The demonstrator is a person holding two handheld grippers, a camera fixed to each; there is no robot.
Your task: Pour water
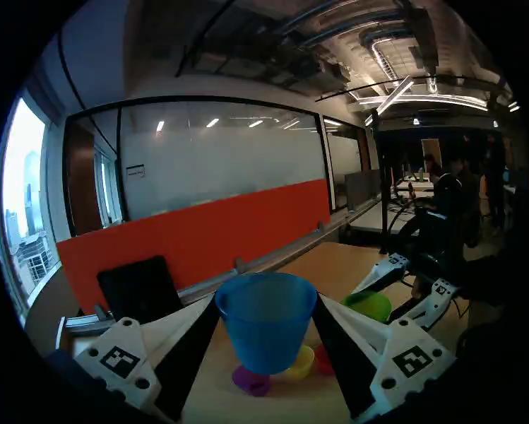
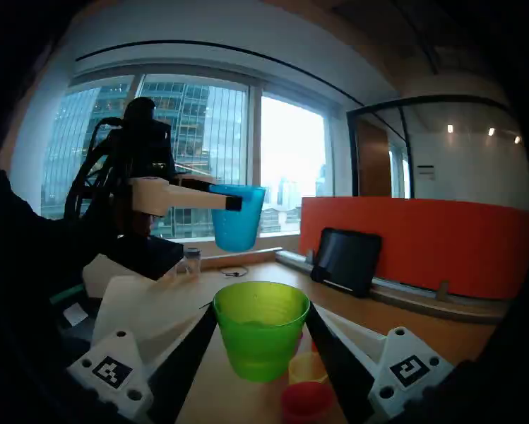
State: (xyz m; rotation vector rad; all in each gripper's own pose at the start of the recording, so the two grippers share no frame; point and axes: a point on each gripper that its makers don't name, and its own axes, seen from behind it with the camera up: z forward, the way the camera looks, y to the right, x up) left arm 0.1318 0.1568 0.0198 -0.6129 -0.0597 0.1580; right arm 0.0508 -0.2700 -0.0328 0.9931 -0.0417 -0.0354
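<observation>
My left gripper (image 1: 266, 304) is shut on a translucent blue cup (image 1: 266, 321), held upright above the wooden table (image 1: 335, 265). In the right gripper view that blue cup (image 2: 236, 218) hangs up and to the left in the left gripper (image 2: 229, 205), higher than the green cup. My right gripper (image 2: 262, 318) is shut on a translucent green cup (image 2: 262, 339), also upright. In the left gripper view the green cup (image 1: 366, 305) sits lower right, between the right gripper's white fingers (image 1: 388, 272). Whether either cup holds water I cannot tell.
Small purple (image 1: 251, 380), yellow (image 1: 301, 362) and red (image 1: 323, 357) cups stand on the table below the blue cup. A black tablet (image 2: 347, 260) leans by the orange partition (image 2: 434, 240). A small jar (image 2: 191, 261) stands near the window. People sit at far desks (image 1: 441, 191).
</observation>
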